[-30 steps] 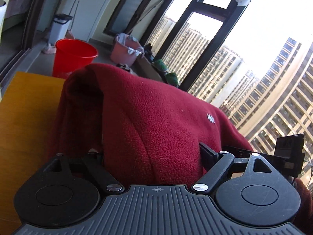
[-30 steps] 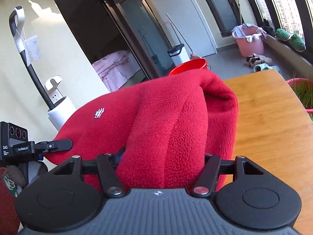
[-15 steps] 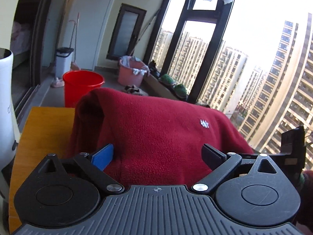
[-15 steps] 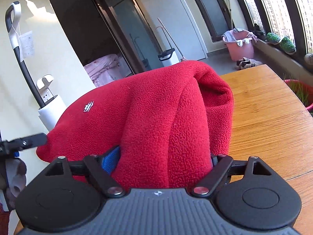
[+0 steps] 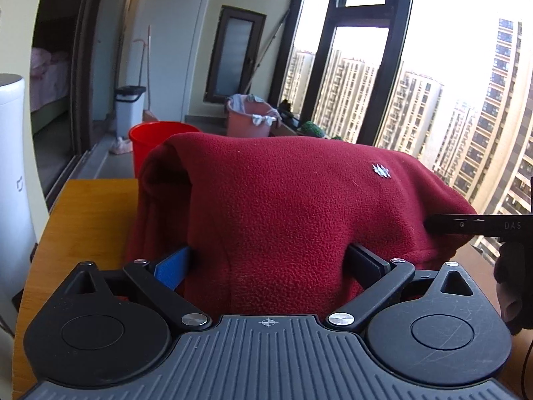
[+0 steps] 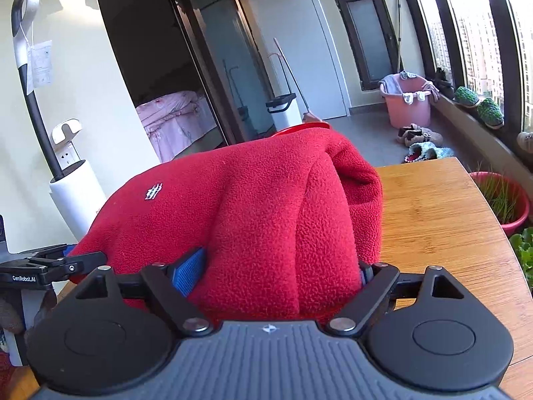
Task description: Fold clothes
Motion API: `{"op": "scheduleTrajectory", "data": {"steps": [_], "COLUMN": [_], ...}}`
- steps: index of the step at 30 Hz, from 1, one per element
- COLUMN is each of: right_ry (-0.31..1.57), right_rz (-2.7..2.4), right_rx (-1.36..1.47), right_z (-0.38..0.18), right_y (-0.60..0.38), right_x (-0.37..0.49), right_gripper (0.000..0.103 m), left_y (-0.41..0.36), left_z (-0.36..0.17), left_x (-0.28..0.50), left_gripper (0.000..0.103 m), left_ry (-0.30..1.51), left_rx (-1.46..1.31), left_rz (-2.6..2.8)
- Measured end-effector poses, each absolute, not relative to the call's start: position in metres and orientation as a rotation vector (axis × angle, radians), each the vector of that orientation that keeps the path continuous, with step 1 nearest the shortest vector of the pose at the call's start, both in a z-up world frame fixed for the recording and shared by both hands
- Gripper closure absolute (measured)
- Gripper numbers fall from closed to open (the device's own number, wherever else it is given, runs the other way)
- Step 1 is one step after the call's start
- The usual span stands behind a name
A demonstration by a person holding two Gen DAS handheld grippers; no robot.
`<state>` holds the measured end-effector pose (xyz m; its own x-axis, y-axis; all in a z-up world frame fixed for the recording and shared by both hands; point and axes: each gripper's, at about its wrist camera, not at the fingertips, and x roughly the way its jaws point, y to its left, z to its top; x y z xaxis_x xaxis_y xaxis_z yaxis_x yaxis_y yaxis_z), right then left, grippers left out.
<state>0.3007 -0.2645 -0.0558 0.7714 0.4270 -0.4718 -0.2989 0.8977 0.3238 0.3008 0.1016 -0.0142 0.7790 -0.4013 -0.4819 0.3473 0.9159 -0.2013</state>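
A red fleece garment (image 5: 283,200) lies bundled in a thick fold on the wooden table (image 5: 86,220). A small white logo shows on its top. My left gripper (image 5: 266,260) straddles its near edge, jaws opening. The blue left pad (image 5: 173,266) stands bare beside the cloth. In the right wrist view the same fleece (image 6: 250,206) bulges between the opening jaws of my right gripper (image 6: 279,273), whose blue pad (image 6: 190,273) is partly uncovered. Each view catches the other gripper at the bundle's far end: the right one (image 5: 483,226) and the left one (image 6: 50,266).
The wooden table (image 6: 433,220) stretches to the right of the bundle. A white cylinder appliance (image 5: 10,183) stands at its left edge. On the floor beyond are a red bucket (image 5: 150,143), a pink tub (image 6: 409,103) and slippers. A red plant pot (image 6: 503,196) sits by the windows.
Both pairs of jaws have spread wider around the fleece and their blue pads have come into view. Both cameras have drawn back and up a little, so the bundle sits lower.
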Motion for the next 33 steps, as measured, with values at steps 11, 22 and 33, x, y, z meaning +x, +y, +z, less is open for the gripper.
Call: {"op": "scheduleTrajectory", "data": {"steps": [11, 22, 33], "right_ry": [0.369, 0.521, 0.45], "right_rz": [0.406, 0.394, 0.463], "right_rx": [0.337, 0.227, 0.252], "right_z": [-0.001, -0.044, -0.025], "right_y": [-0.29, -0.246, -0.24], "right_x": [0.274, 0.281, 0.252], "right_gripper": [0.018, 0.009, 0.006], "left_y": [0.112, 0.118, 0.092], "left_z": [-0.023, -0.007, -0.017], "left_x": [0.308, 0.292, 0.297], "left_gripper": [0.0, 0.001, 0.002], "left_ry": [0.556, 0.503, 0.541], "left_rx": [-0.163, -0.124, -0.099], "left_rz": [-0.419, -0.373, -0.503]}}
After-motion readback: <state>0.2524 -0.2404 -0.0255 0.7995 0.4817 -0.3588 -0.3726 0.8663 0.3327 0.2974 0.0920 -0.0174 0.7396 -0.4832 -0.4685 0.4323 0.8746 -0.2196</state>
